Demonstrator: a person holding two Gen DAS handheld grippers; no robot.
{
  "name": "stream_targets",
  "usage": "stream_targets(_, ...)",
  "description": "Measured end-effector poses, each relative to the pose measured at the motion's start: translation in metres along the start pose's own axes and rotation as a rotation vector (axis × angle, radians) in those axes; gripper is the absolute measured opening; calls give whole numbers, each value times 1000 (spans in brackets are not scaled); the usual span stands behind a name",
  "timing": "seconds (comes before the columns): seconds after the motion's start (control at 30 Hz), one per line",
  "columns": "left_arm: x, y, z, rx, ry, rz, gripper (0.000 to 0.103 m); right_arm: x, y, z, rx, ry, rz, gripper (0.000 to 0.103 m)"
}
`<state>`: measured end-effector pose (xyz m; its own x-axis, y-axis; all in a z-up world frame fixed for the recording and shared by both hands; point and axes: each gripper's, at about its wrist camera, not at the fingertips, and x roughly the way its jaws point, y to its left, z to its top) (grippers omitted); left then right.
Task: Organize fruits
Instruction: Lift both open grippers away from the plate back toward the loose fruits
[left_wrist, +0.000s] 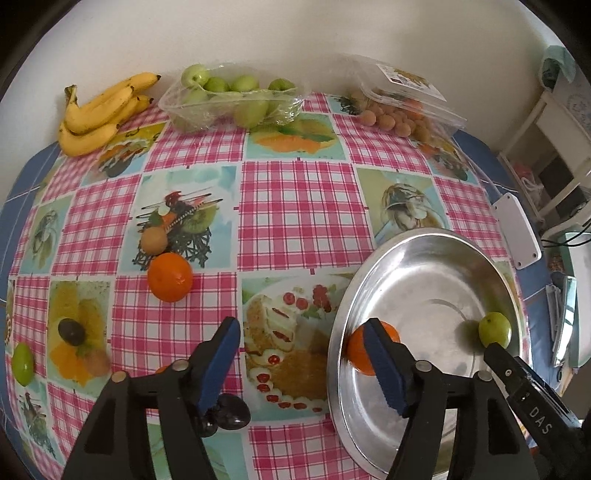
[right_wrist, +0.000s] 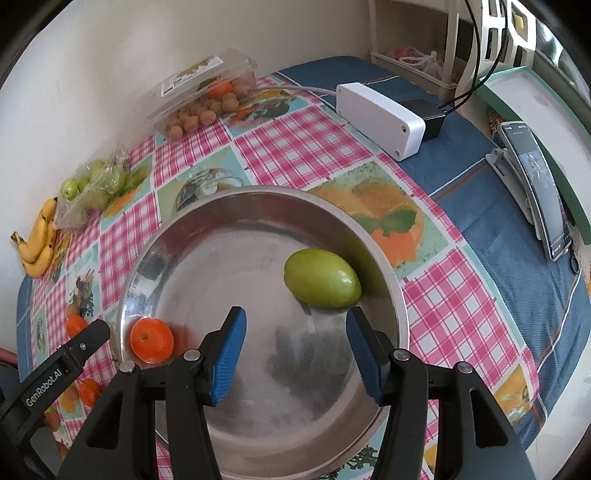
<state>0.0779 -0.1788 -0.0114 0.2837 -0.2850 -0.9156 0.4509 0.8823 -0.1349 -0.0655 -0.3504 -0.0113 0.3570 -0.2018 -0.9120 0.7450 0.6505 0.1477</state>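
Against a plain white wall stands a table with a pink checked cloth printed with fruit pictures, and a wide metal bowl rests on it. Over this bowl hangs the right gripper, its blue pads apart and nothing between them; a green fruit lies in the bowl just beyond the right pad, apart from it. The left gripper hangs over the left rim of the bowl, jaws also apart and empty. One orange lies inside the bowl close to that rim, partly hidden behind the right pad in the left wrist view. Further out on the cloth wait a second orange, a small brown fruit, a dark plum, a green fruit at the edge and another dark plum just under the left pad. At the wall lie bananas, a tray of green fruits and a clear box of small brown fruits. The risks, as it seems: the round fruits may roll on the smooth metal if a gripper knocks the rim; the two grippers are close and could bump together; the plum below the left pad is soft and may be squashed by a hard grip; the green fruit near the table edge could be pushed off.
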Motion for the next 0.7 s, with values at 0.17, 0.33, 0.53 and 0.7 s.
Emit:
stream_targets(0.17, 3, 1, 0, -6, 5, 4, 87, 4, 3, -2, -27, 13, -17, 70)
stream_targets(0.33, 4, 5, 1, -12, -1, 25, 97, 7, 6, -2, -54, 18, -18, 82)
stream_targets(0.53, 7, 9, -1, -25, -2, 50, 103, 11, 7, -2, -65, 36, -17, 82)
stream_targets(0.7, 9, 12, -3, -31, -13, 101, 103, 11, 7, -4, -72, 34, -11, 100)
